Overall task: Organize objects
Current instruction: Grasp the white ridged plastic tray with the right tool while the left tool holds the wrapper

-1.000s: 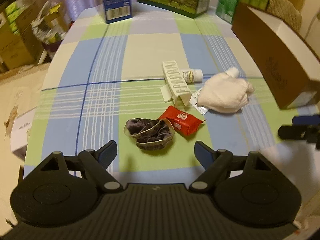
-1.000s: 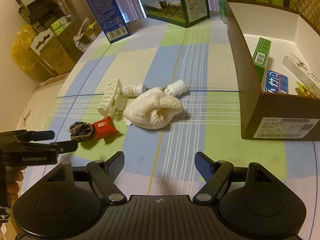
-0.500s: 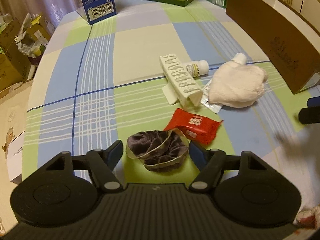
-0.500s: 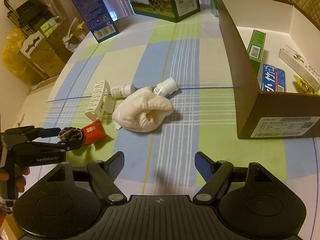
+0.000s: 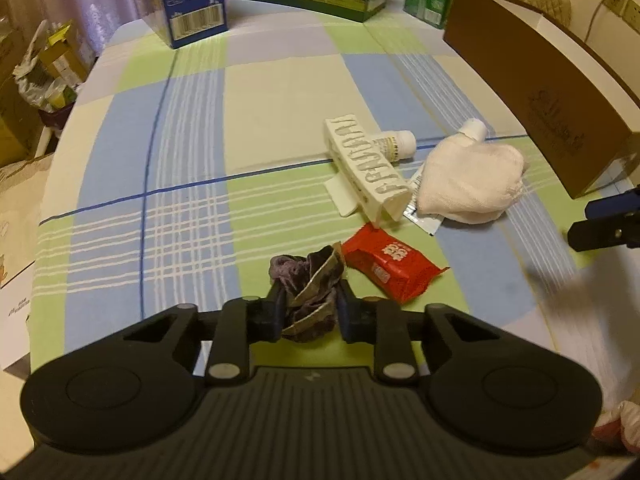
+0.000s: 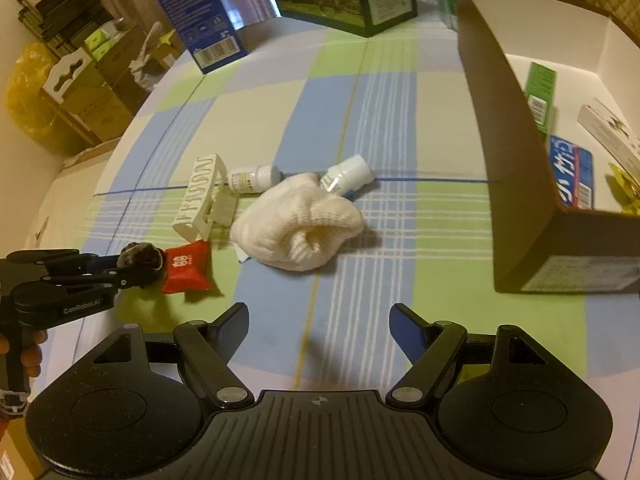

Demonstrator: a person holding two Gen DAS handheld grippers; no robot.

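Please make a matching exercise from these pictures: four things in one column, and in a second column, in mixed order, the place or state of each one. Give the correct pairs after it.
Things
1. crumpled dark purple fabric scrunchie
2. flat red foil snack packet
3. bunched white knitted cloth
4. blue printed flat carton

Places or states
A. lies inside the brown cardboard box
B. covers part of a small white bottle
C. clamped between the fingers of the left gripper
D. lies flat on the checked tablecloth, just right of the scrunchie

Pairs: 1-C, 2-D, 3-B, 4-A
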